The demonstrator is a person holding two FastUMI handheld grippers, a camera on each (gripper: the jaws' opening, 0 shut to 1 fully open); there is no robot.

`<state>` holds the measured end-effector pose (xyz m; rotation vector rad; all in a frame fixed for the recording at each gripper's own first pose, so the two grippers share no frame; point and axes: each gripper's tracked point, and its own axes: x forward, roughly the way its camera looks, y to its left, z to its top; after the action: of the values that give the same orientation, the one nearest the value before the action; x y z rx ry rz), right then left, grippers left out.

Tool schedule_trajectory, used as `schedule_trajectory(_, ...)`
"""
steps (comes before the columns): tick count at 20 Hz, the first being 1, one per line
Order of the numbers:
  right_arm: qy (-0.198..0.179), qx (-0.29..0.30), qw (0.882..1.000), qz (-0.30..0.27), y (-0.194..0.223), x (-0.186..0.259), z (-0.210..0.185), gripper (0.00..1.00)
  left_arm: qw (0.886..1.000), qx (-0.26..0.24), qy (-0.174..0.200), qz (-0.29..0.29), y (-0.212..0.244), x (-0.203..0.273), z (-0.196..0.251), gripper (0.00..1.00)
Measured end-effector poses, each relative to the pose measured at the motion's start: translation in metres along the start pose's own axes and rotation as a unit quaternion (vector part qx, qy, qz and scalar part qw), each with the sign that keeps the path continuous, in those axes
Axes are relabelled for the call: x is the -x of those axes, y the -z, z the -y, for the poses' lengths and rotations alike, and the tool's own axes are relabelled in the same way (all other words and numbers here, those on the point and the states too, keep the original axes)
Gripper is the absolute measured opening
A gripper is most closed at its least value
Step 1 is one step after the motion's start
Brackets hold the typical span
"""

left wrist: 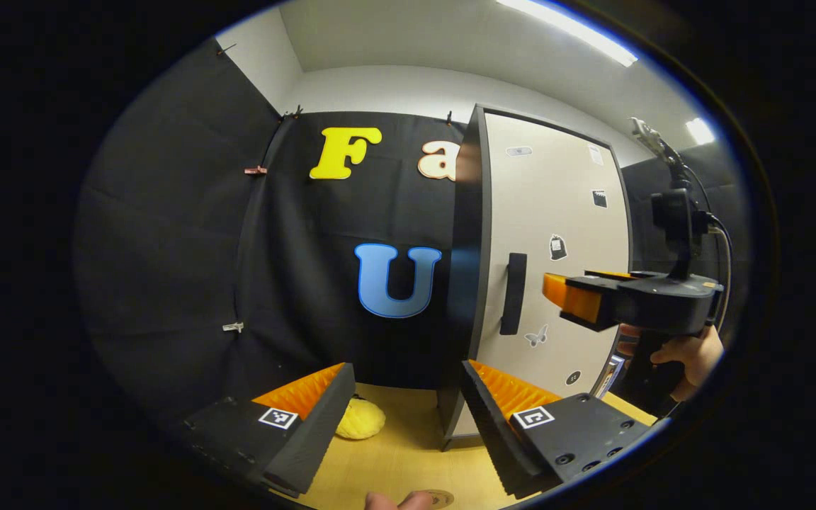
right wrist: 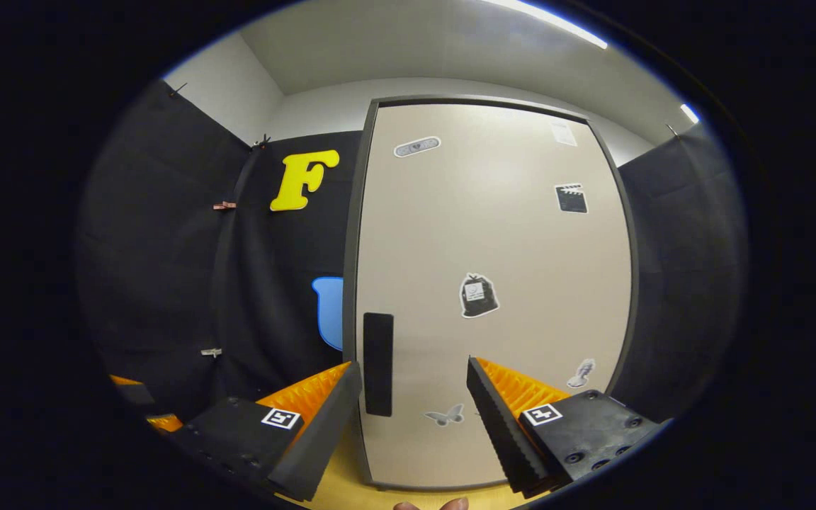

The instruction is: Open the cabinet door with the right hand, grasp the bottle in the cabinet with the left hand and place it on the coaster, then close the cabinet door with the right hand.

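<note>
The cabinet stands on the wooden table, its pale door shut, so the inside is hidden. A dark vertical handle sits near the door's left edge. My right gripper, held by a hand, hovers just in front of the door, right of the handle. In the right gripper view the door is close ahead, and the handle lies just inside the left finger of my open right gripper. My left gripper is open and empty, facing the cabinet's left corner.
A yellow soft object lies on the table left of the cabinet. A small round disc, perhaps the coaster, peeks in at the bottom edge. Black cloth walls the booth behind and beside the cabinet. Stickers dot the door.
</note>
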<state>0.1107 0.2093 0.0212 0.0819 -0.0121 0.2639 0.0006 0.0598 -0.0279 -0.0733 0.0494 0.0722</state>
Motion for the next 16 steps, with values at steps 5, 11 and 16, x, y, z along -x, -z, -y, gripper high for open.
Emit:
schedule_trajectory(5, 0.016, -0.002, 1.000, 0.002, 0.004, -0.043, -0.008, 0.97, 1.000, -0.004, -0.011, -0.005, 0.003, 0.000, -0.008, 0.94)
schedule_trajectory(11, 0.027, -0.020, 0.999, -0.026, 0.028, -0.074, -0.018, 0.73, 1.000, -0.008, -0.014, -0.006, 0.002, 0.008, -0.009, 0.94)
schedule_trajectory(16, 0.032, -0.025, 0.998, -0.042, 0.037, -0.083, -0.021, 0.43, 1.000, -0.015, -0.017, -0.003, -0.002, 0.023, -0.008, 0.94)
